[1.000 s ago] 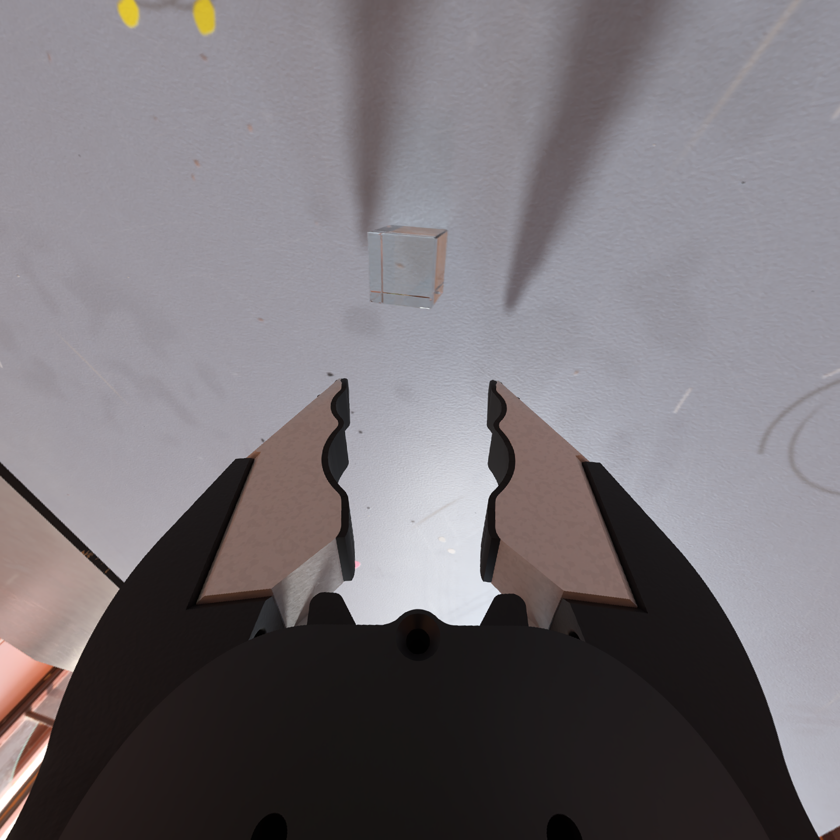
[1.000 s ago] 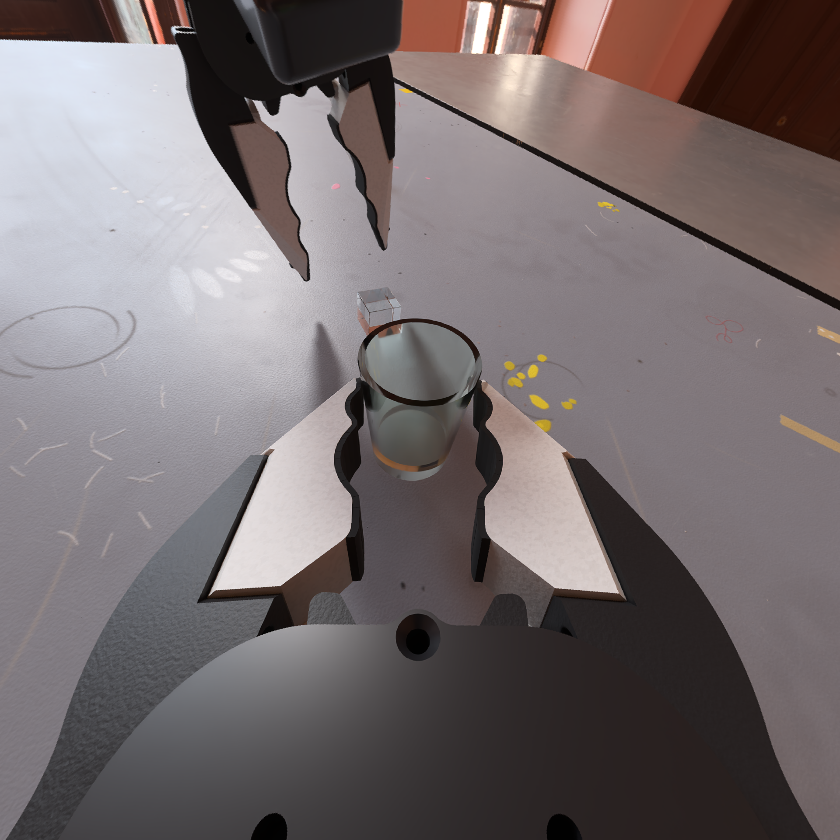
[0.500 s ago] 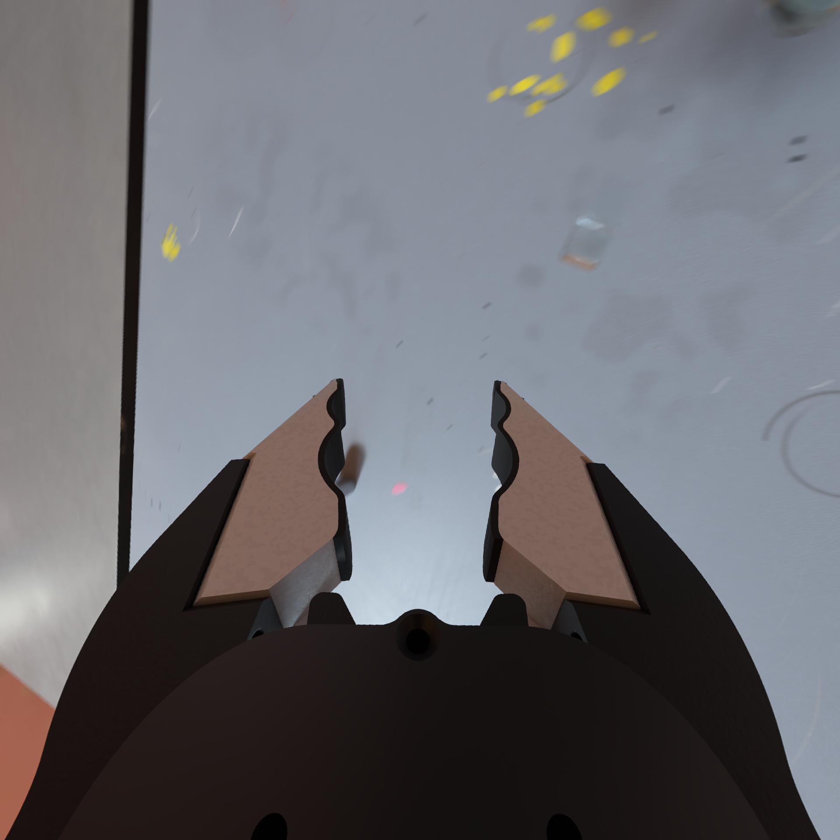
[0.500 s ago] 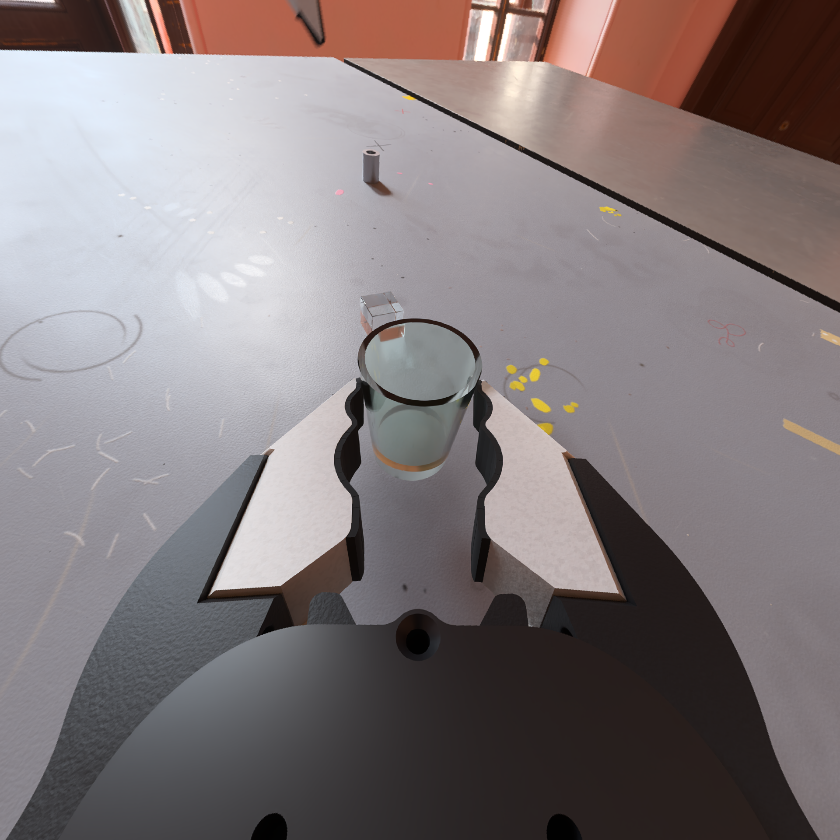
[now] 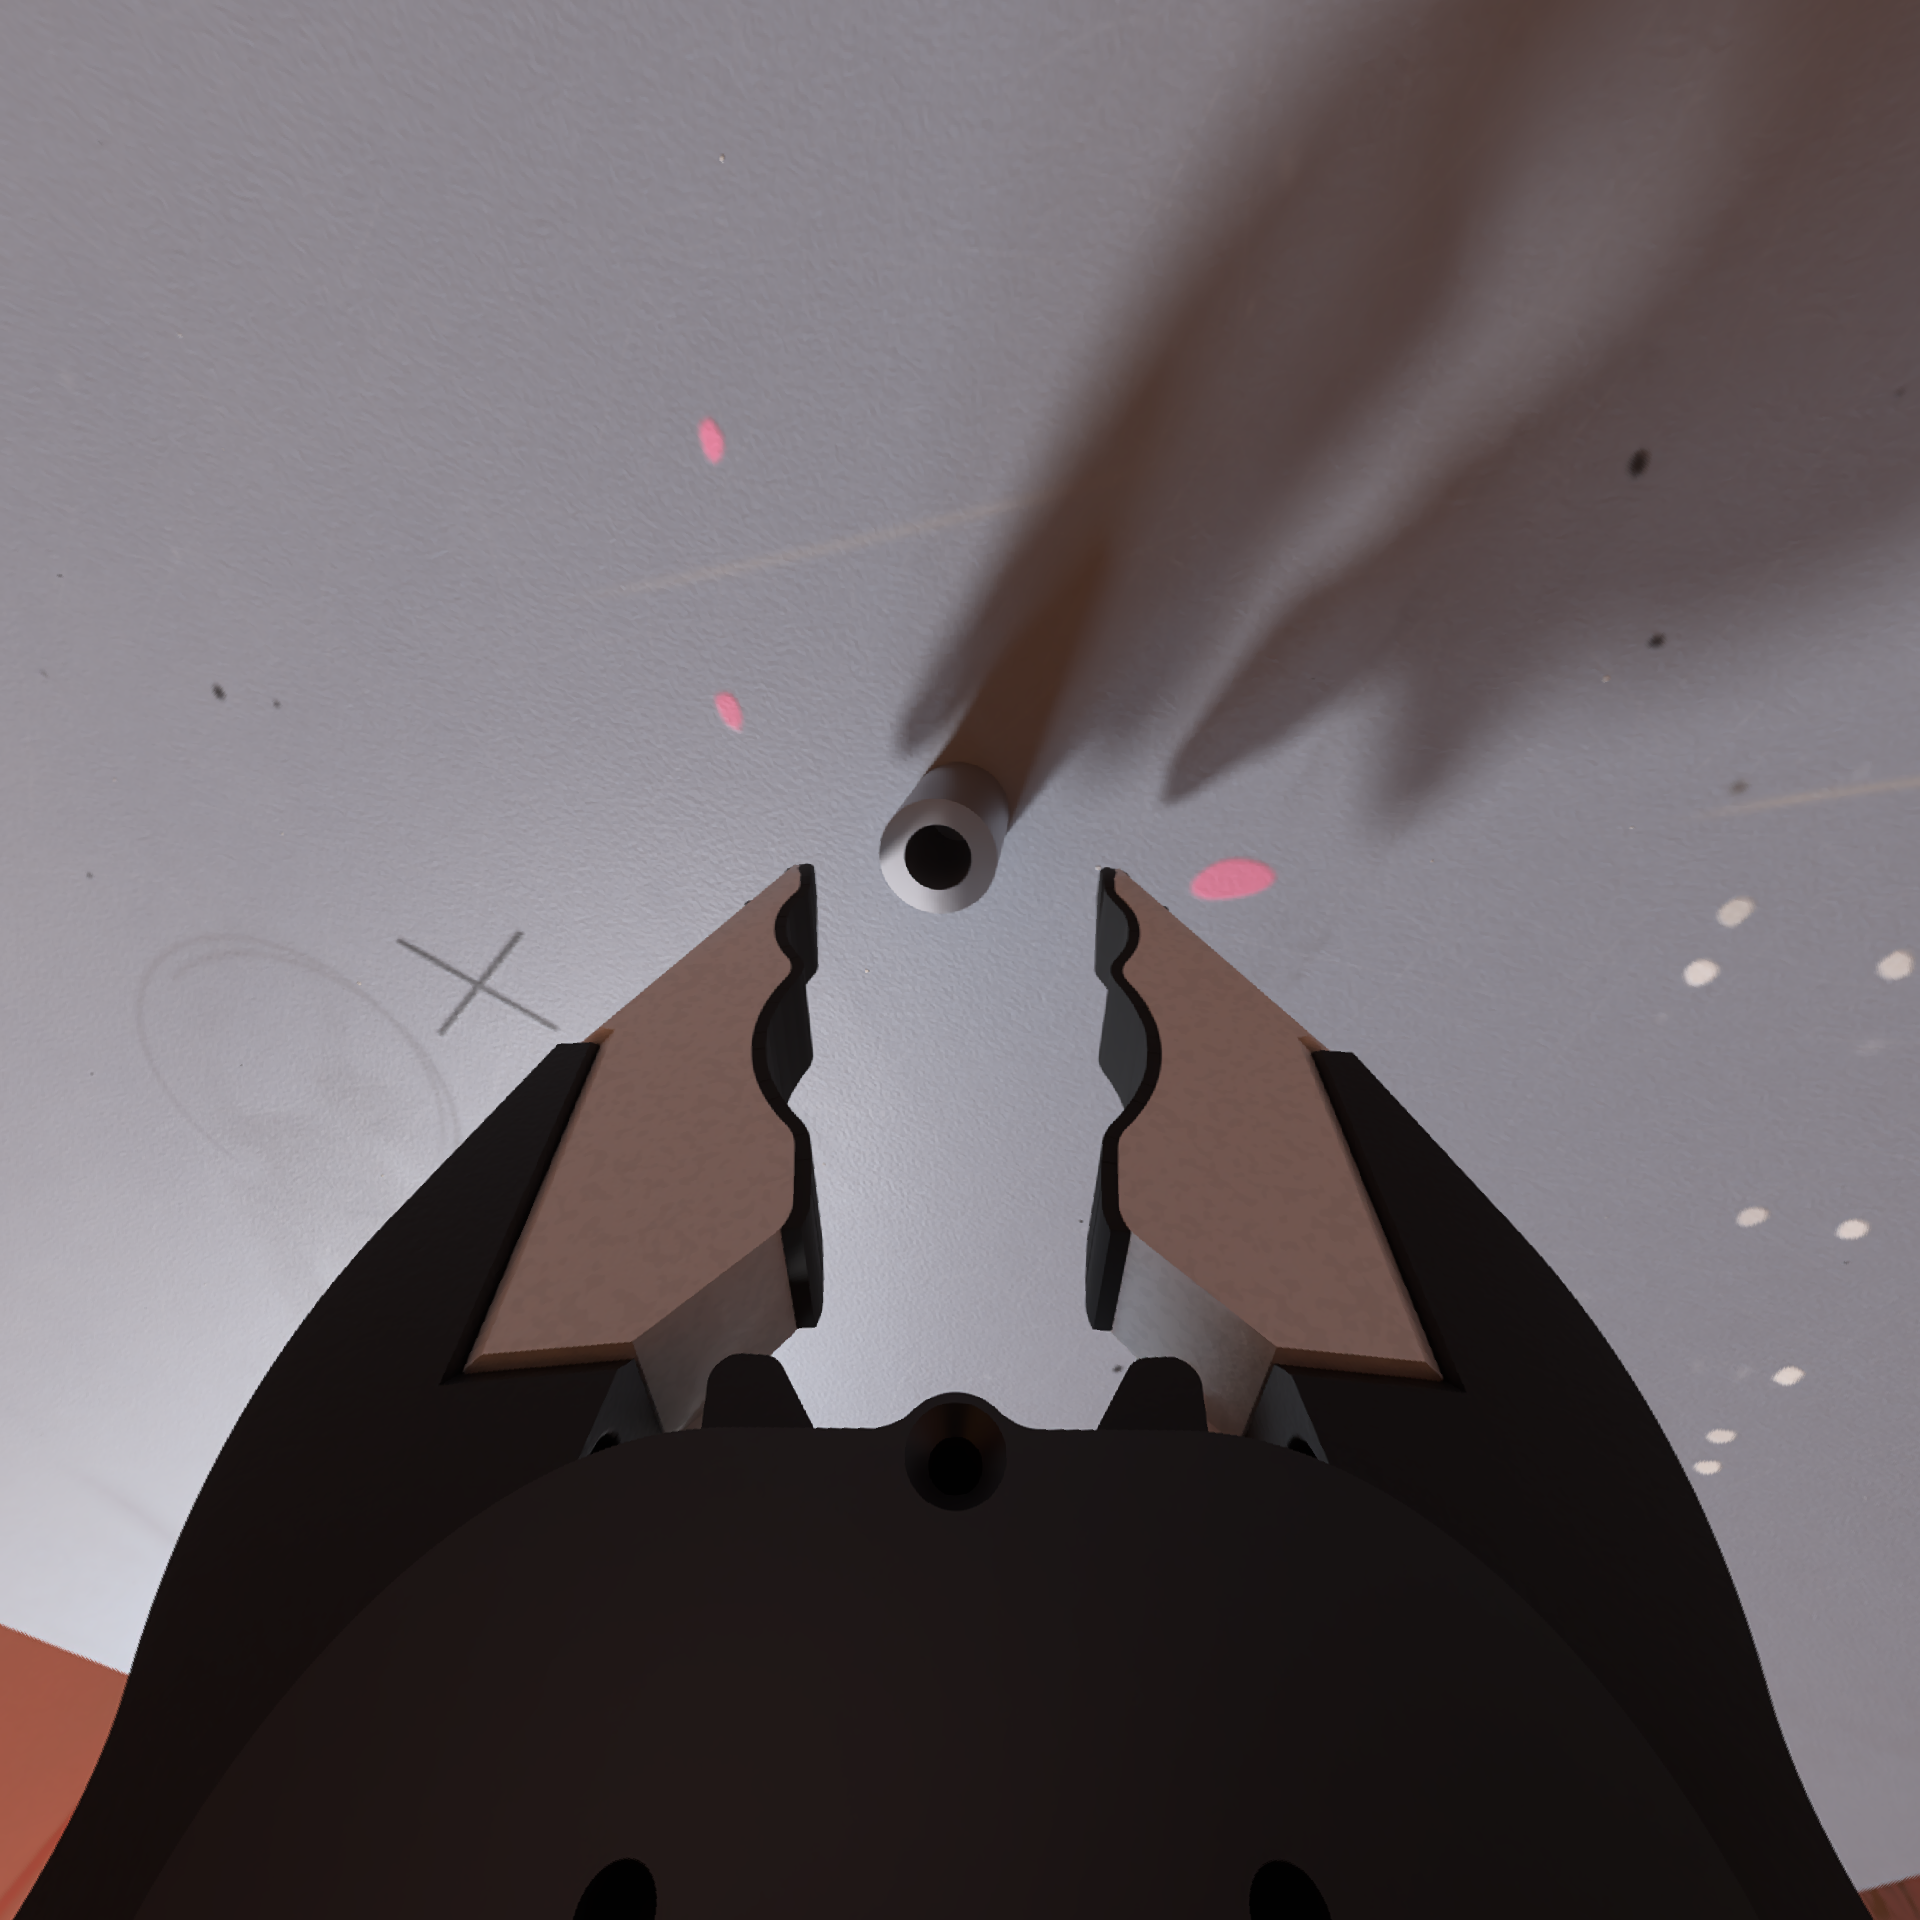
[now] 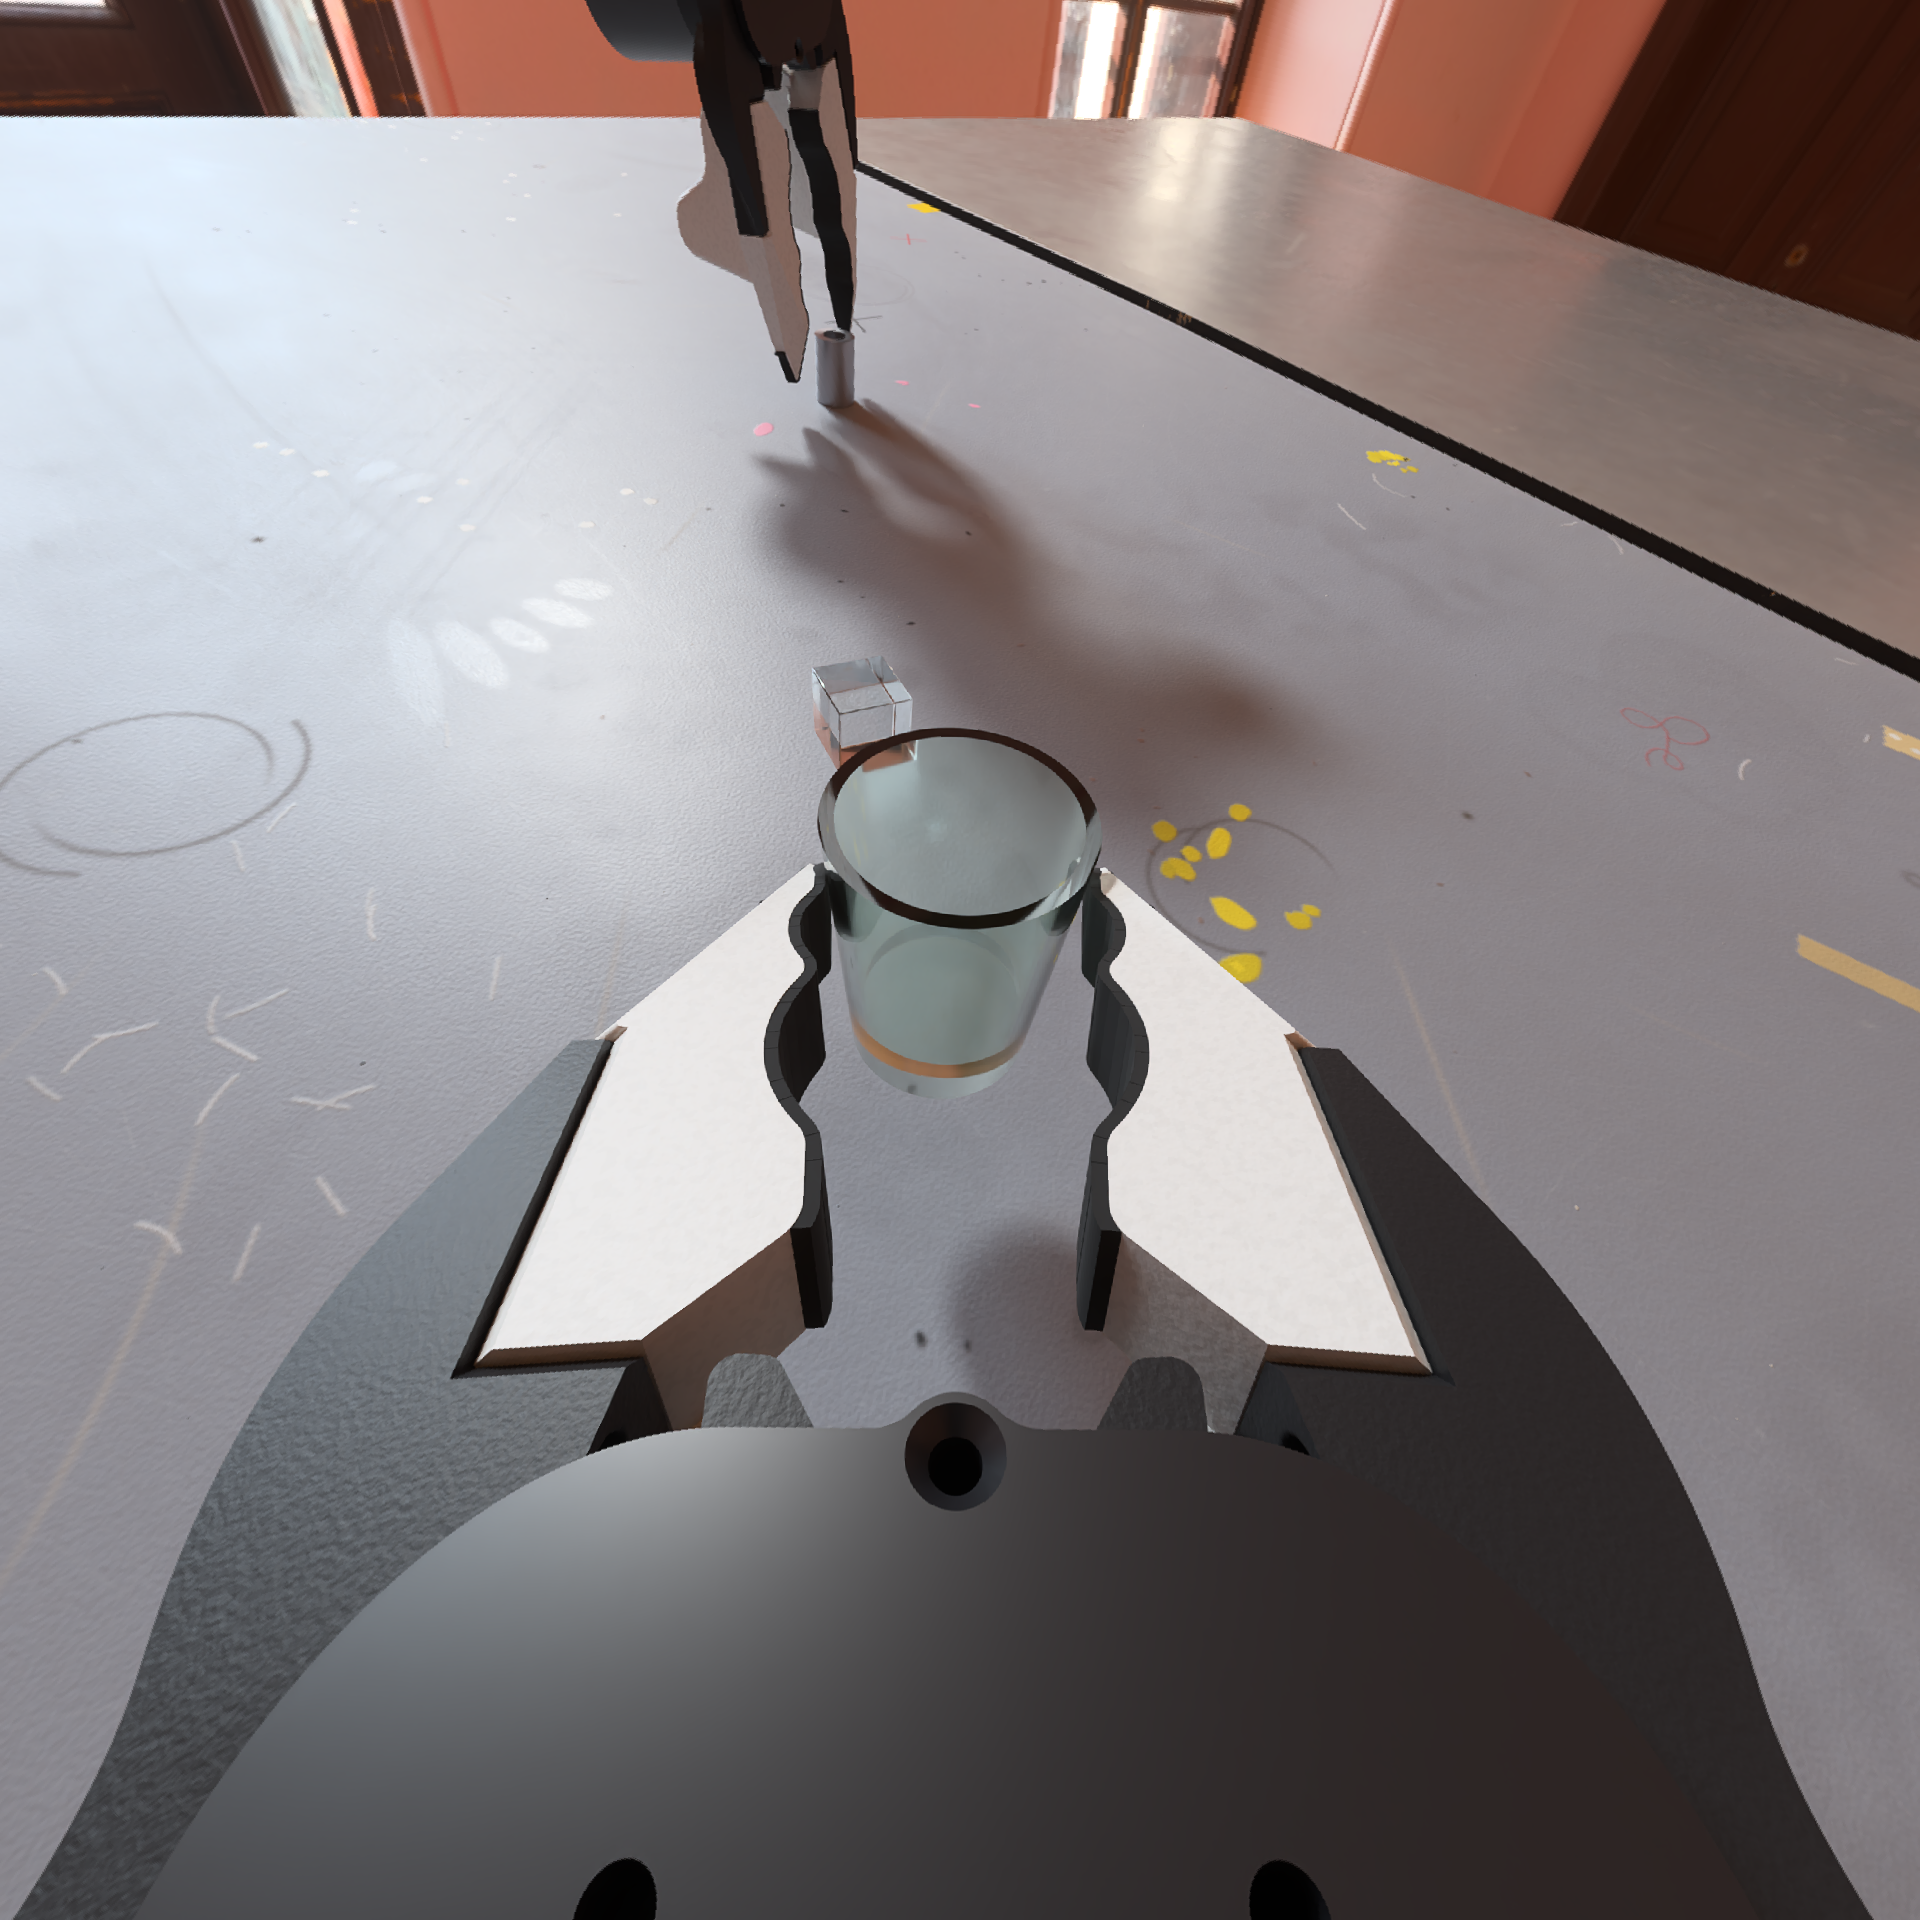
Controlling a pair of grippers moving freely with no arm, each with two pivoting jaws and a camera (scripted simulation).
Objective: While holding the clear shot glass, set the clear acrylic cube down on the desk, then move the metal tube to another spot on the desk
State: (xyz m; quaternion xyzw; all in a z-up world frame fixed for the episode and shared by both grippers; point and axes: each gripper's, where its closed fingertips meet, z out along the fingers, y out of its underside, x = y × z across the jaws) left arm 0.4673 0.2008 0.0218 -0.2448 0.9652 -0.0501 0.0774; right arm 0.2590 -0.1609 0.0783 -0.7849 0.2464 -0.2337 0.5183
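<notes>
Glass (image 6: 956, 914) is gripped between the tips of the right gripper (image 6: 956, 883), upright and lifted clear of the desk (image 6: 416, 935), its rim level so that the hold can be kept while the other work is done. Just beyond the glass, the cube (image 6: 862, 701) is seen resting on the desk, free of both grippers, so the first step is judged complete. Far across the desk, the tube (image 6: 834, 366) stands on end, near a pencilled cross and a few pink spots. The left gripper (image 6: 805, 343) is poised over it, pointing almost straight down; in the right wrist view one fingertip is seen just left of the tube, though whether the tube is yet between the fingers cannot be told from there. In the left wrist view the left gripper (image 5: 956, 878) is shown with its jaws spread wide and empty, and the tube (image 5: 943, 852) is looked at down its bore, lying just ahead of the tips and centred on the gap. This alignment is judged to have been chosen so that the fingers can be lowered on either side of the tube and closed on its round wall. A squeeze off centre could tip or roll so small a cylinder, so a square descent is called for.
</notes>
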